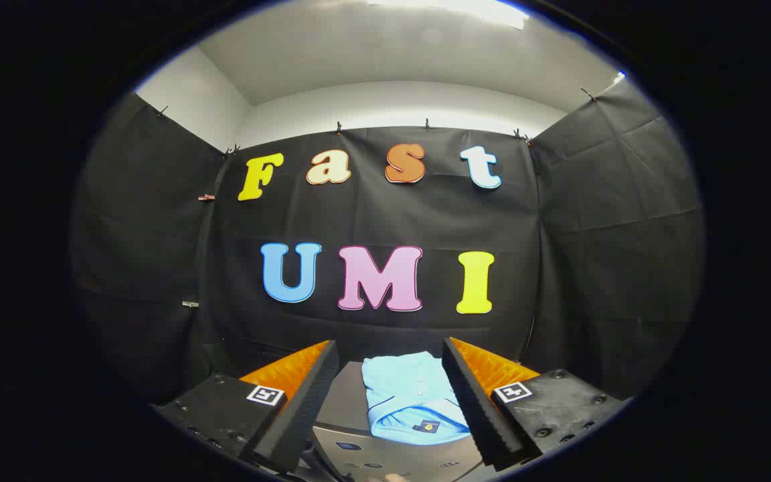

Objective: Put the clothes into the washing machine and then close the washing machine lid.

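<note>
A folded light-blue shirt (pixel 409 398) with small buttons and a dark badge lies on top of the grey washing machine (pixel 345 408). My gripper (pixel 391 351) is open, held above the machine, and the shirt shows in the gap between its two fingers (pixel 305 395), below and beyond them. Nothing is held between the fingers. The machine's front panel with dark markings (pixel 385 462) shows just below the shirt. I cannot tell from here whether the lid is up or down.
Black cloth walls (pixel 372 214) close the booth behind and on both sides of the machine. A white wall and ceiling rise above the cloth. A small part of a hand (pixel 395 477) shows below the machine's panel.
</note>
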### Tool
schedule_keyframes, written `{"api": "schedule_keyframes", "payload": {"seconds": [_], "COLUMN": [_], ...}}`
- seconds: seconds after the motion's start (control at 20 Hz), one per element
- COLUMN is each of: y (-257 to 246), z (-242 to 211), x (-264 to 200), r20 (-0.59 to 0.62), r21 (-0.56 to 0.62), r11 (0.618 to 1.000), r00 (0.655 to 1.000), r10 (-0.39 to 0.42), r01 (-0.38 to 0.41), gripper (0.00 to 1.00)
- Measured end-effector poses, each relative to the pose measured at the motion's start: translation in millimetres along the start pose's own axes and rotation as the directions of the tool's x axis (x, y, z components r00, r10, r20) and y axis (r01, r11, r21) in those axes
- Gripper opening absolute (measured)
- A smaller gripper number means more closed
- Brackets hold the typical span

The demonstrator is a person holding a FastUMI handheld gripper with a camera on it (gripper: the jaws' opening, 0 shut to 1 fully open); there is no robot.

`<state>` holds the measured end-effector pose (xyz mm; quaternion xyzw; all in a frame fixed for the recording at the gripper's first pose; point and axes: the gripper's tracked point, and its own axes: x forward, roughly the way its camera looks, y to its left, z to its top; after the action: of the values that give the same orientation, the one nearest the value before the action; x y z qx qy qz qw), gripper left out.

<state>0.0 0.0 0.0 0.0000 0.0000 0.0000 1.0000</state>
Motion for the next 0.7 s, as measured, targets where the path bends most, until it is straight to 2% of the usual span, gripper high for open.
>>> {"api": "schedule_keyframes", "payload": {"seconds": [0.3, 0.7], "y": [-0.4, -10.4], "z": [-0.1, 1.5], "x": [-2.0, -6.5], "r20": [0.003, 0.012], "r21": [0.002, 0.009], "r11": [1.0, 0.998], "r00": [1.0, 0.998], "r10": [-0.01, -0.061], "r01": [0.01, 0.061], "gripper": [0.98, 0.98]}}
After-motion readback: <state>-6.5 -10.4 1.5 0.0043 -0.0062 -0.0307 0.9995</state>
